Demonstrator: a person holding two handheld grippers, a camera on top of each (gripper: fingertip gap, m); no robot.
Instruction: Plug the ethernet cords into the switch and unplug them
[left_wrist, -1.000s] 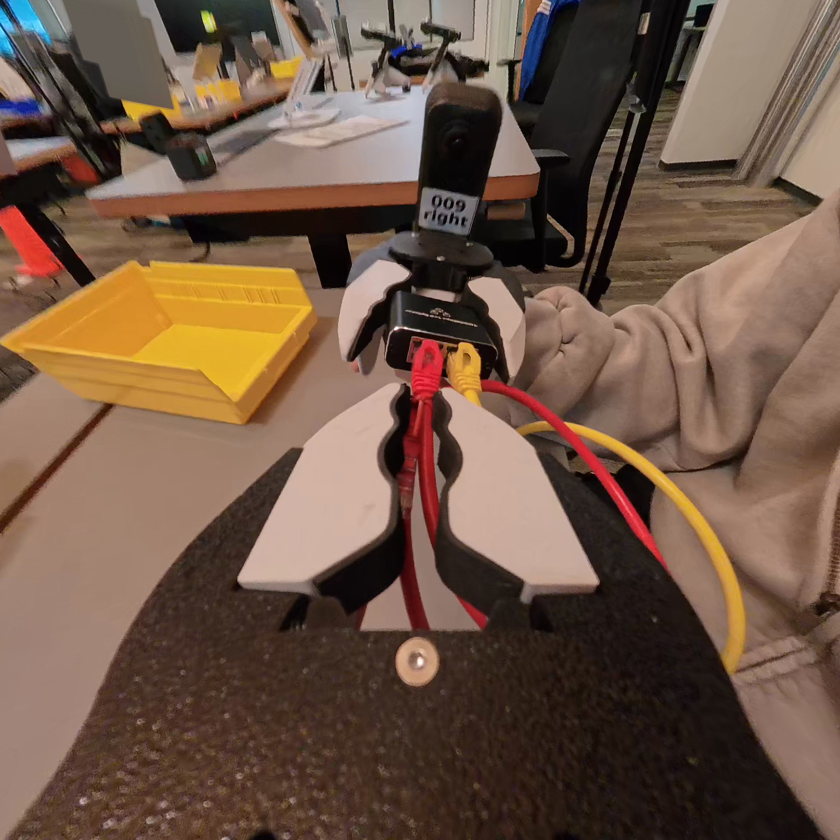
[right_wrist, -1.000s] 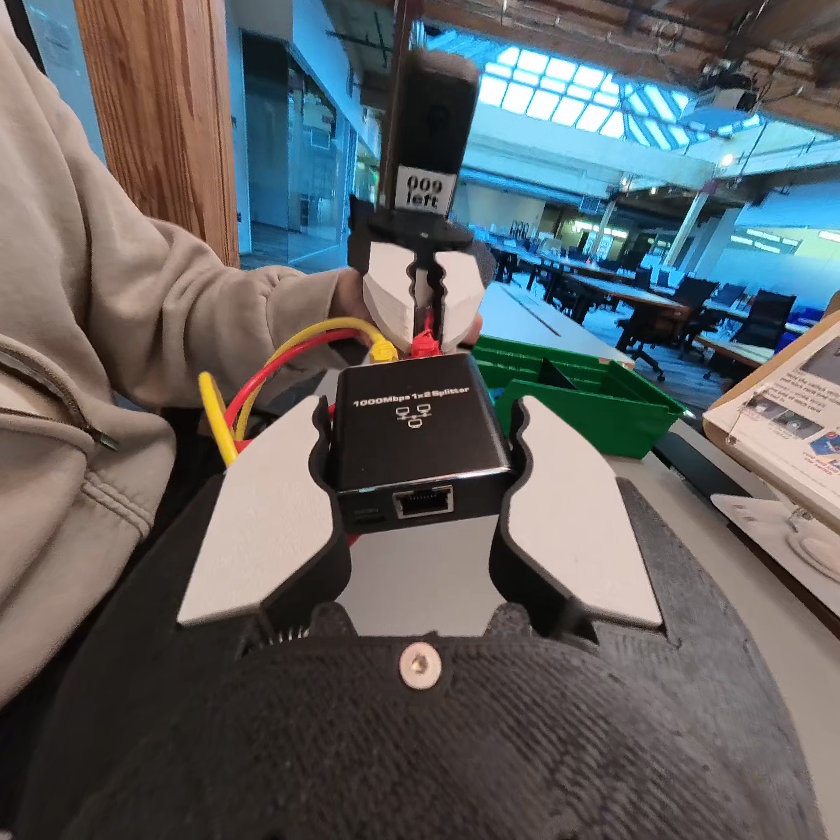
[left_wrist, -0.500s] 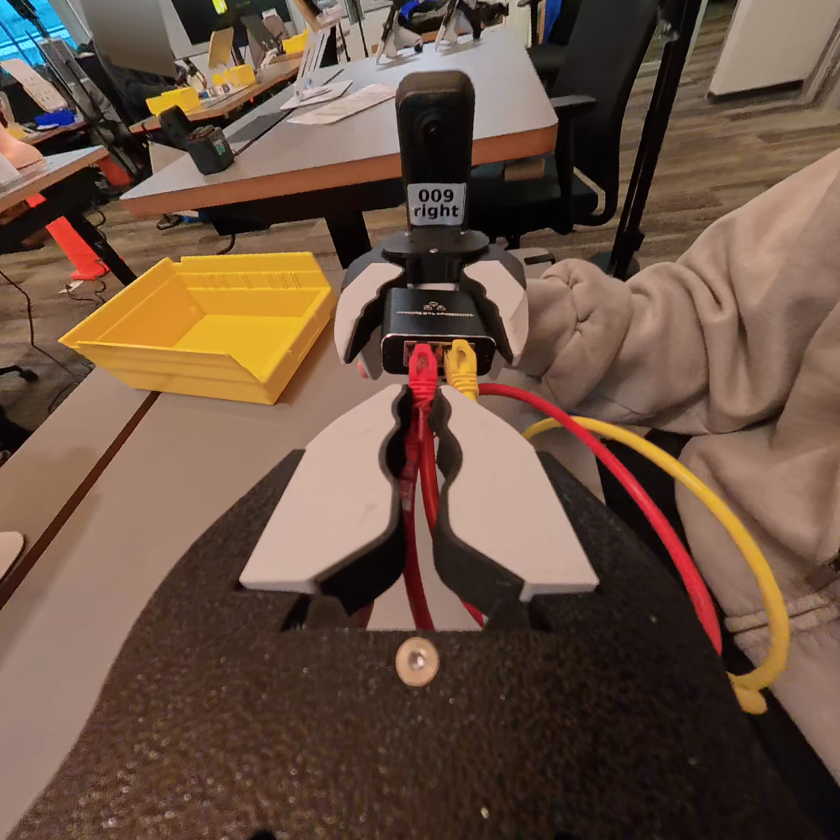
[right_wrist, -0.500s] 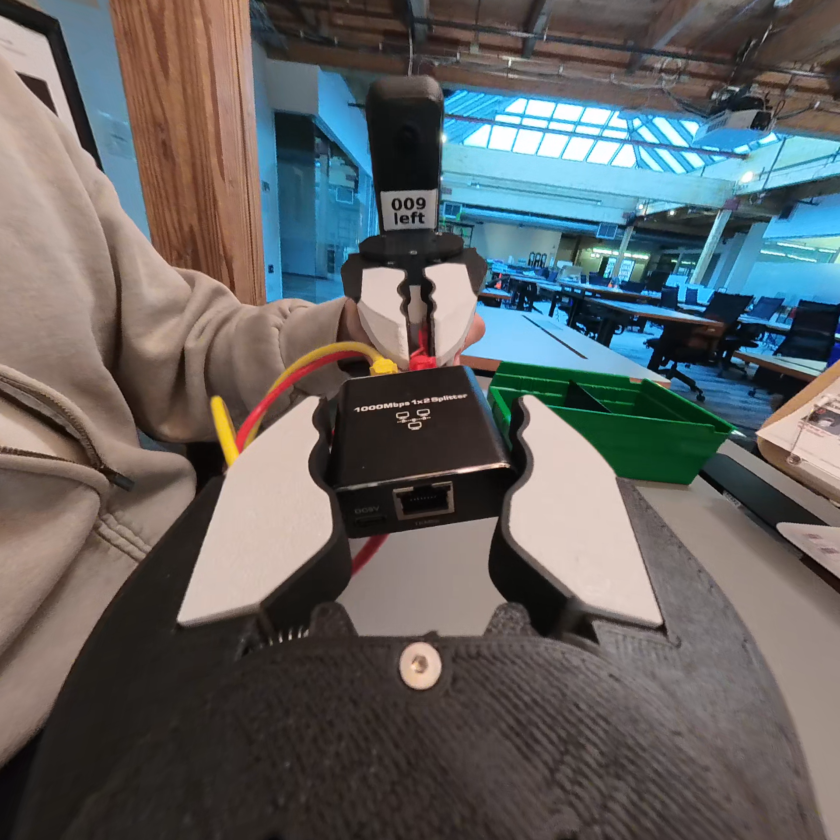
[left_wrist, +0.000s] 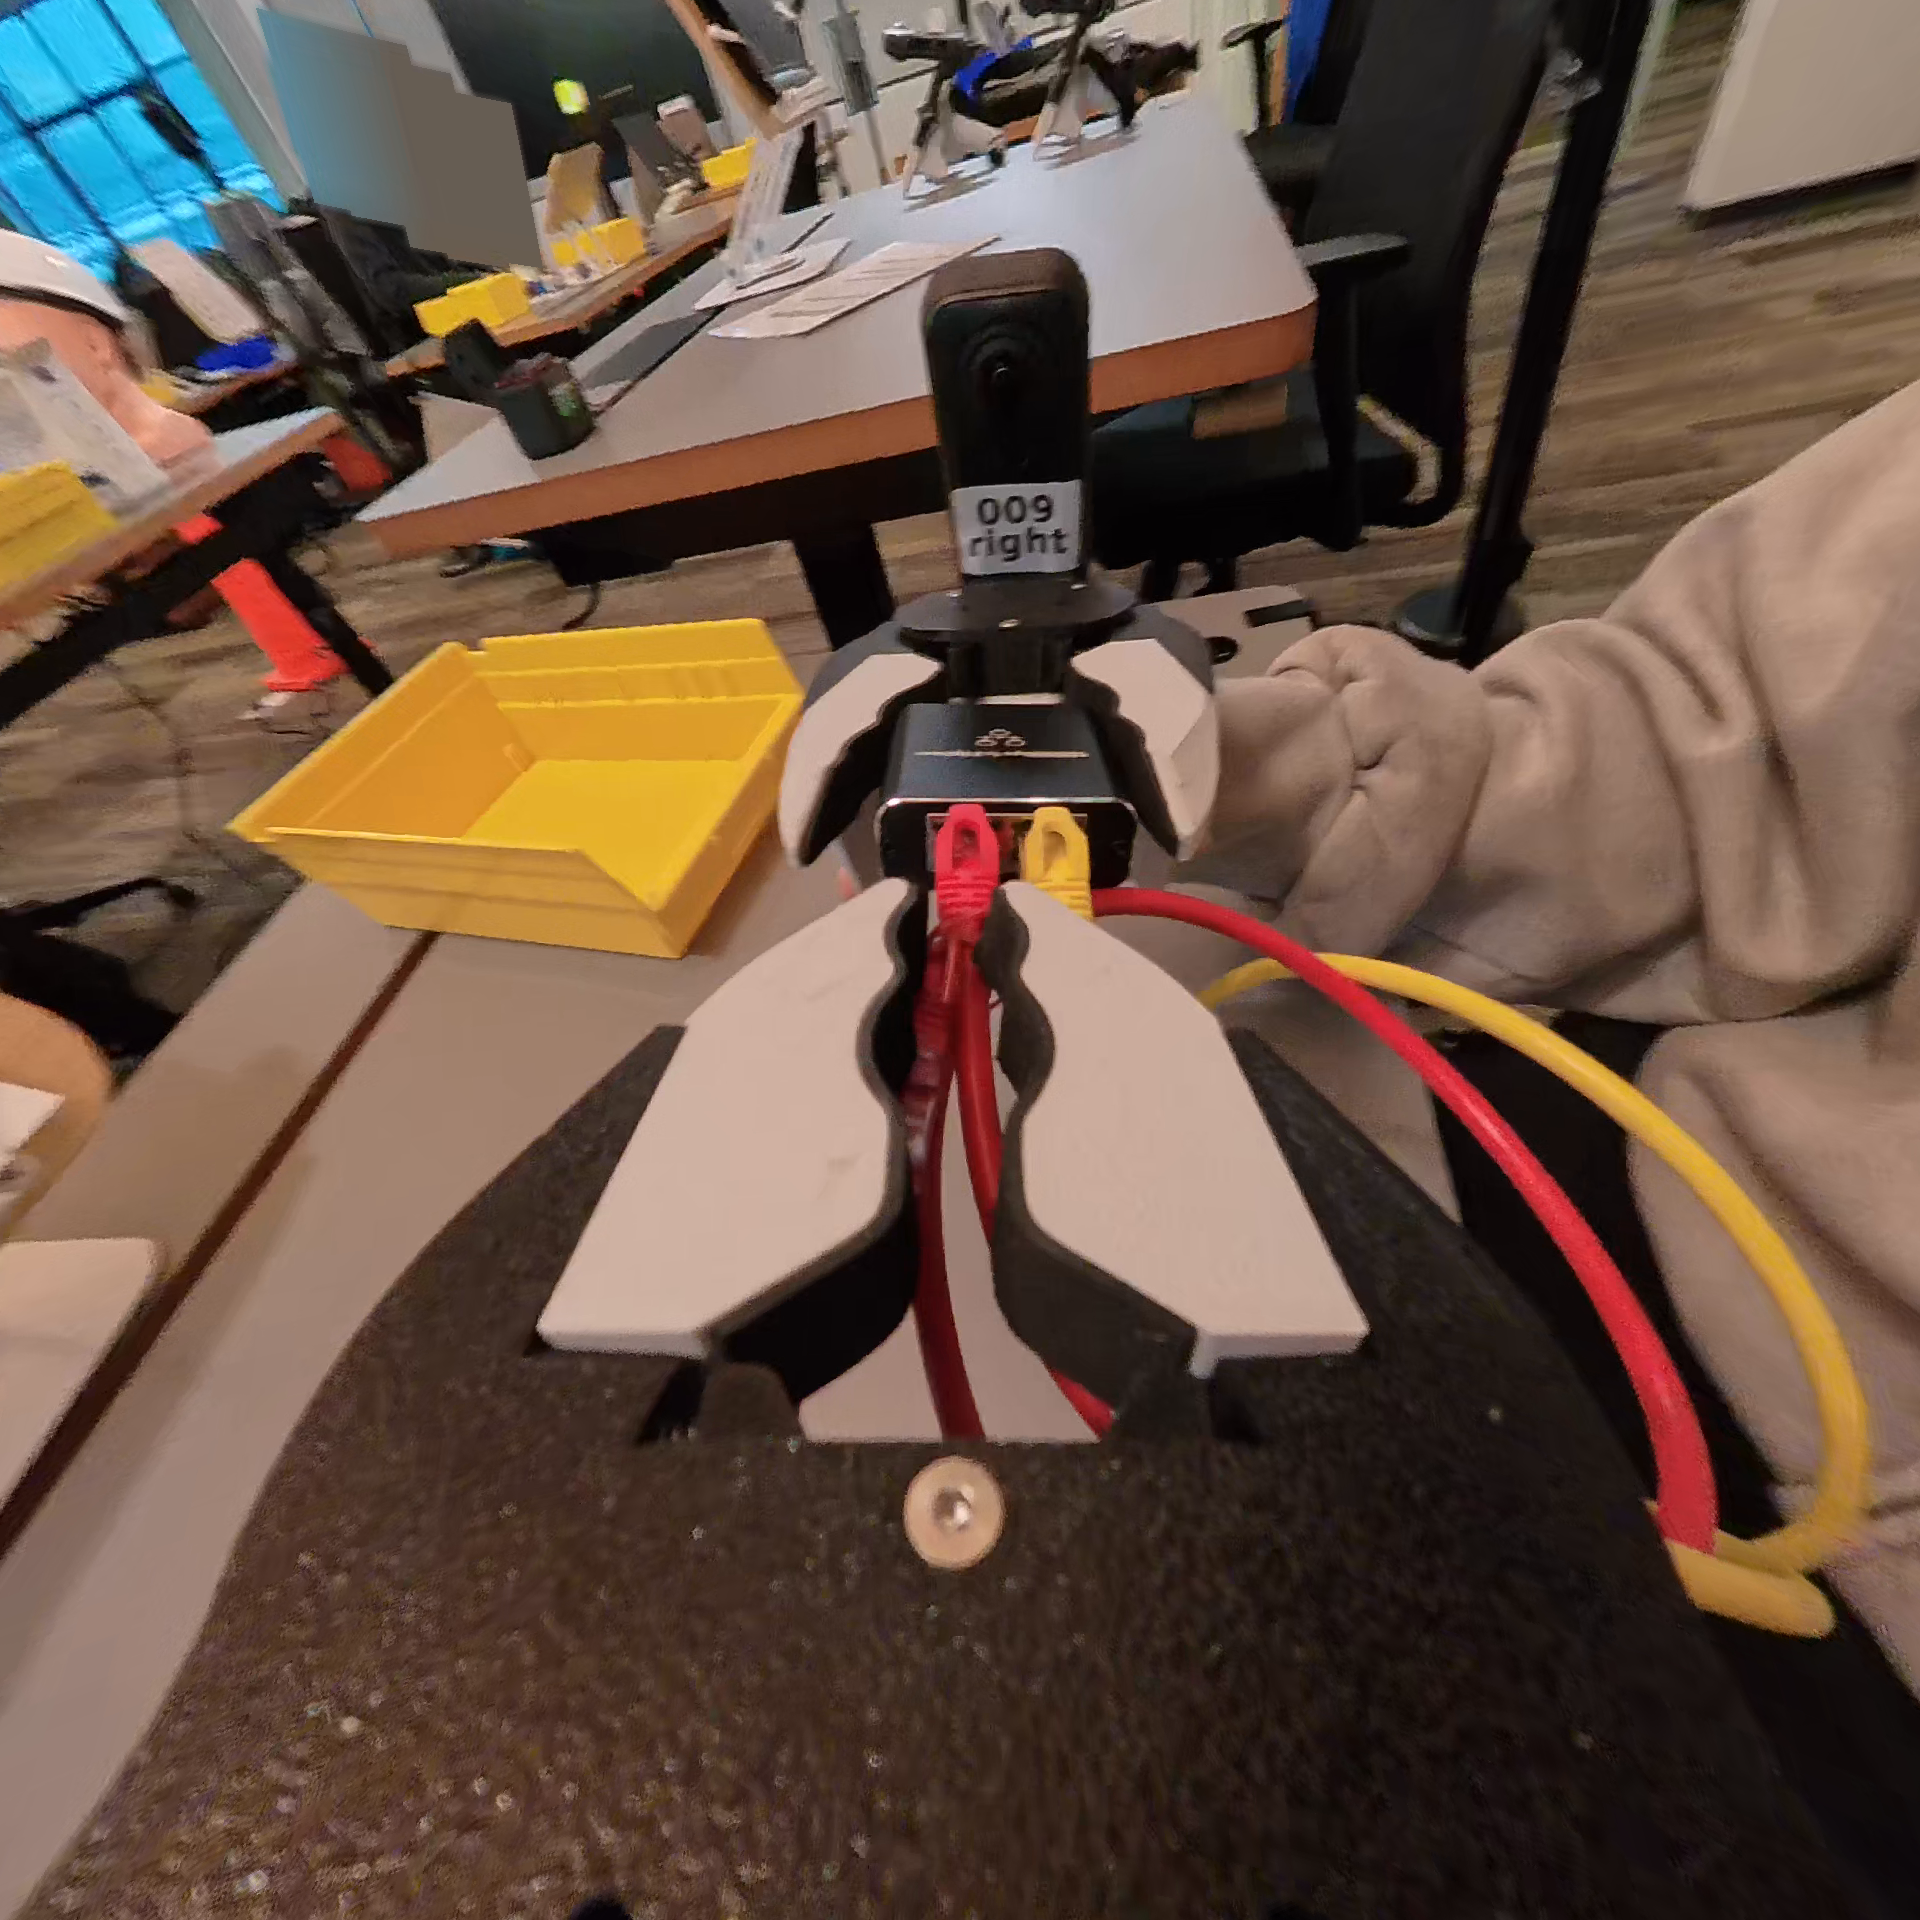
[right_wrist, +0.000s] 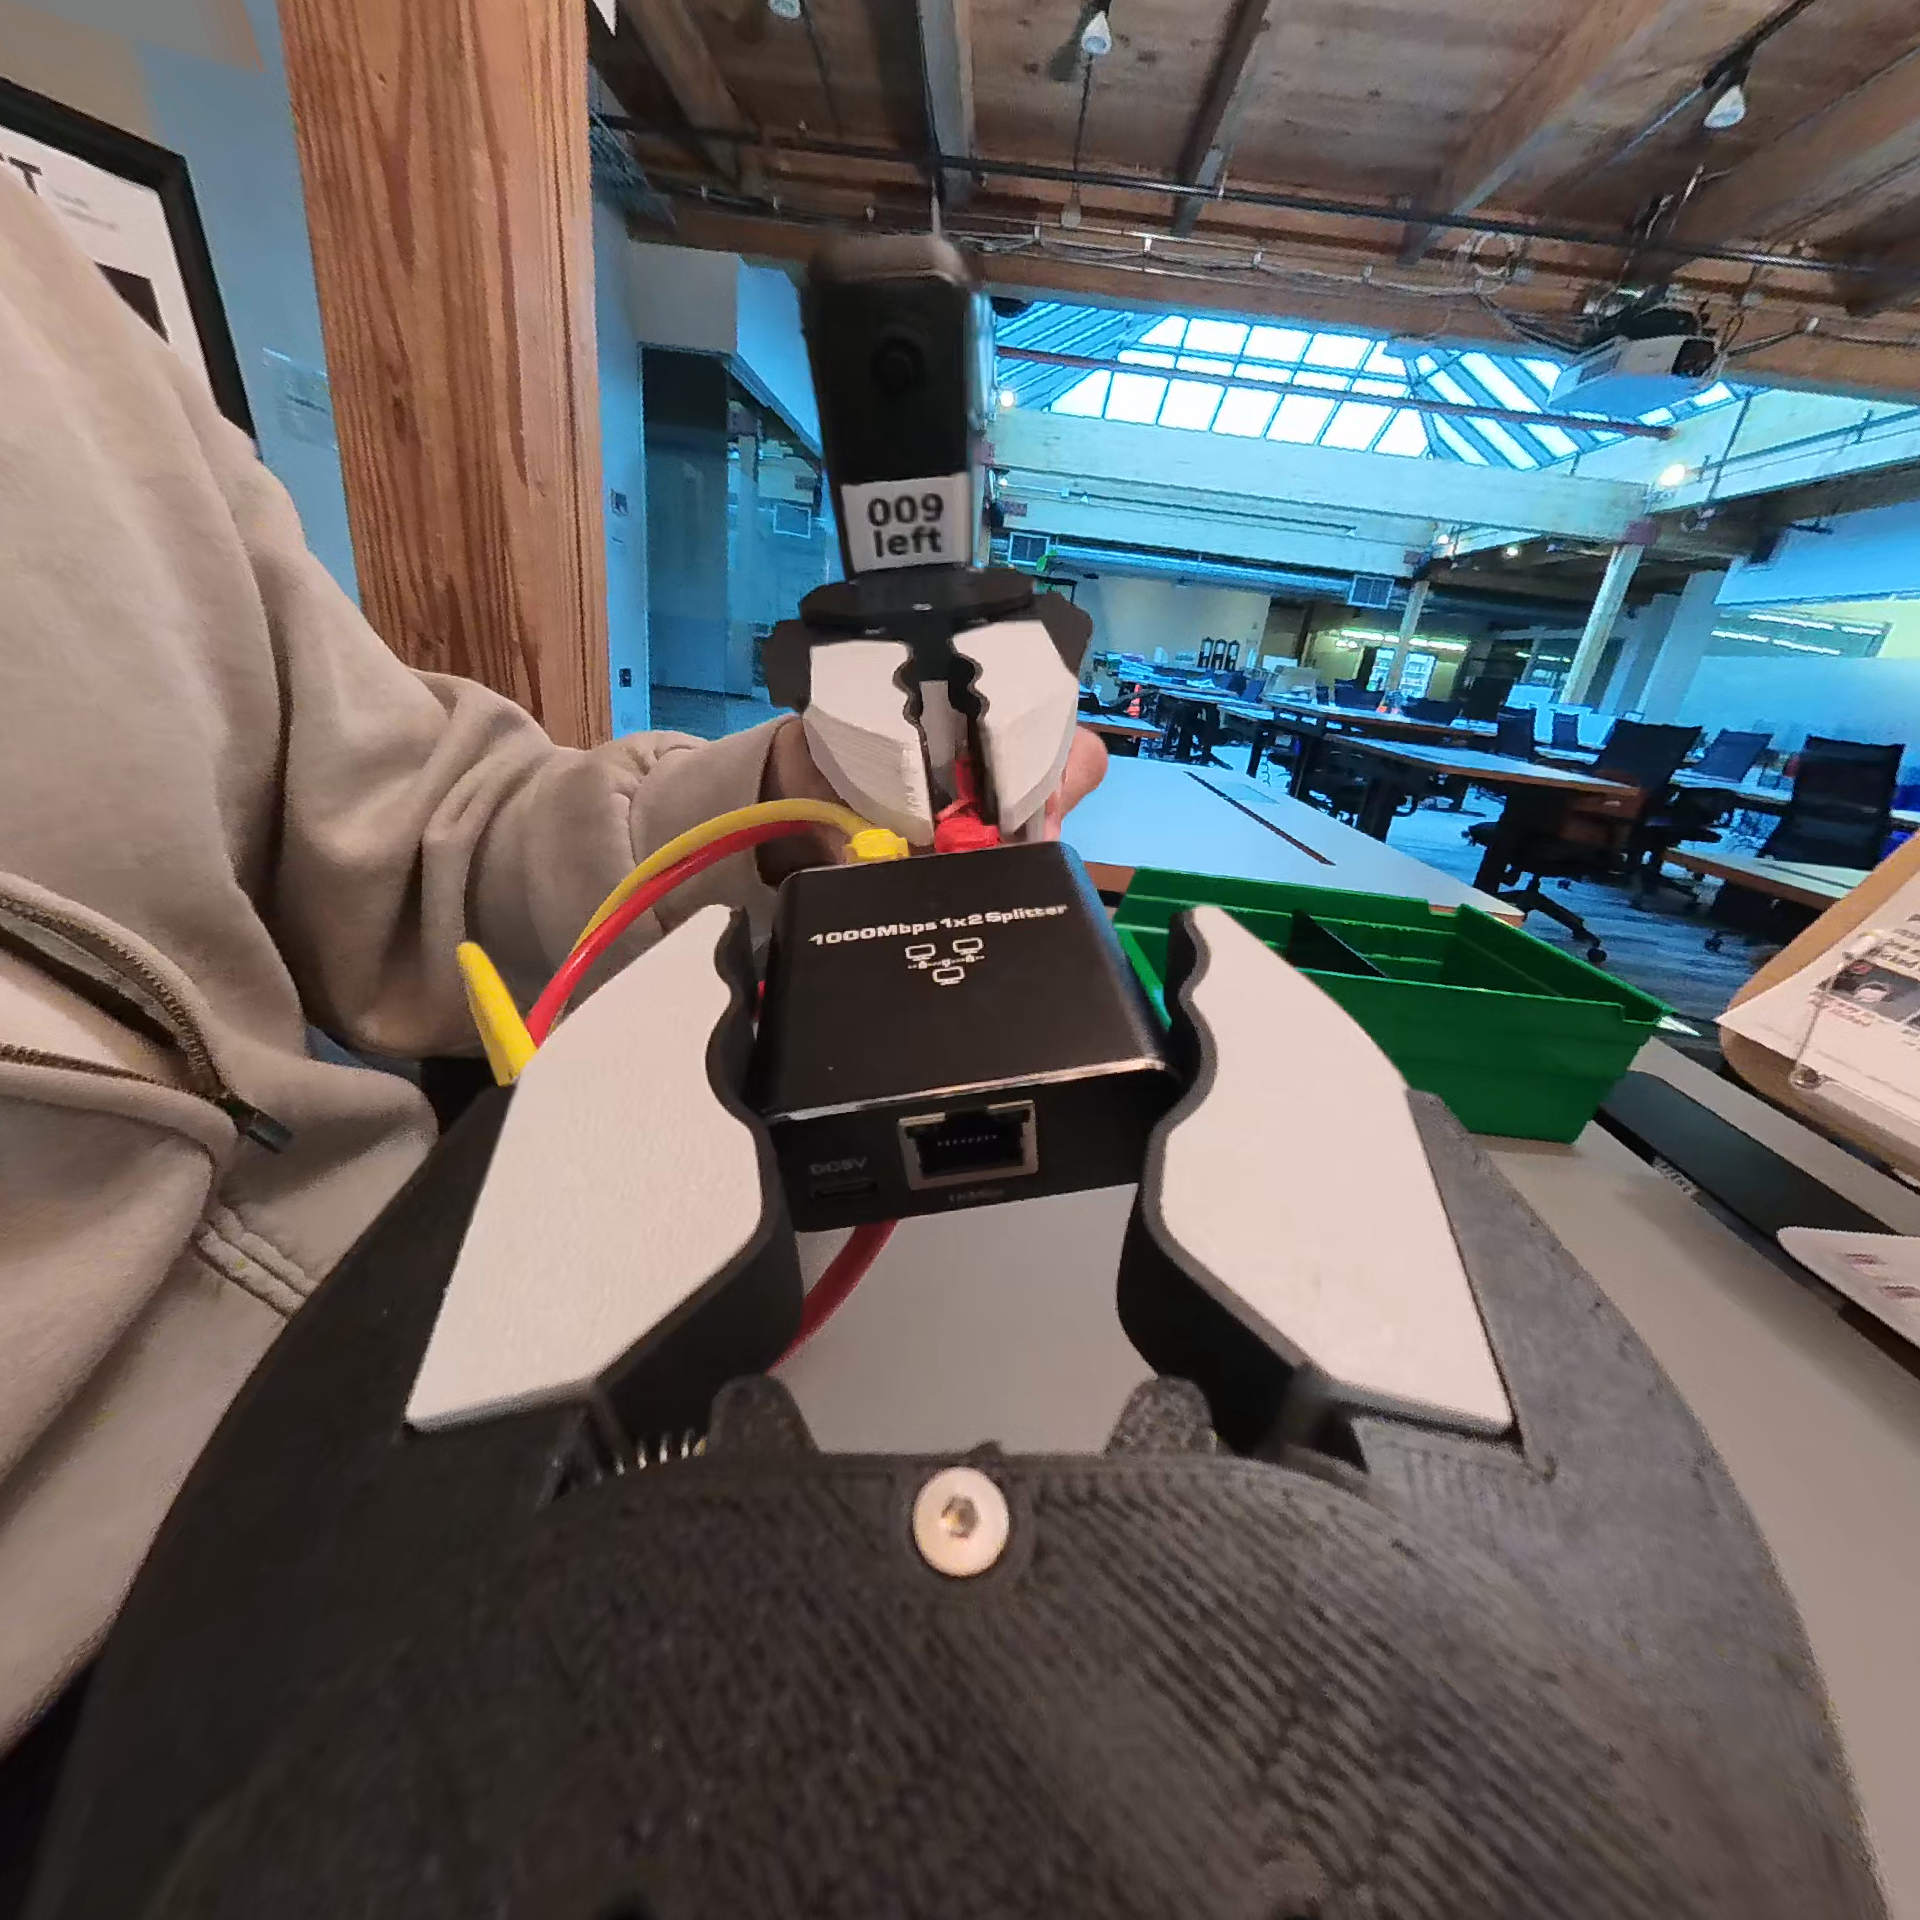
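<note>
Currently, your right hand-held gripper (right_wrist: 956, 1049) is clamped on the black switch (right_wrist: 951, 997), one finger on each side wall, and holds it above the counter (right_wrist: 1683, 1382). The switch's near face shows one empty port; its far face carries both cords.

Your left hand-held gripper (left_wrist: 956, 935) is closed around the red ethernet cord (left_wrist: 961, 1049) just behind its plug. The red plug (left_wrist: 966, 847) is seated in the left port of the switch as seen from the left wrist view. The yellow plug (left_wrist: 1055, 852) is seated in the port just beside it, on the right.

Note the cable runs:
- The red ethernet cord passes between the left gripper's fingers (left_wrist: 769, 1122), and a second run of it arcs out to the right toward your sleeve (left_wrist: 1558, 810).
- The yellow ethernet cord (left_wrist: 1662, 1143) arcs outside the red one and is not gripped. Its free end (left_wrist: 1745, 1595) lies at the lower right, touching the red cord.

A yellow bin (left_wrist: 540, 790) sits on the counter to the left of the switch in the left wrist view. A green bin (right_wrist: 1382, 977) sits on the counter beyond the right gripper's fingers in the right wrist view. Both grippers face each other, with the switch between them.
</note>
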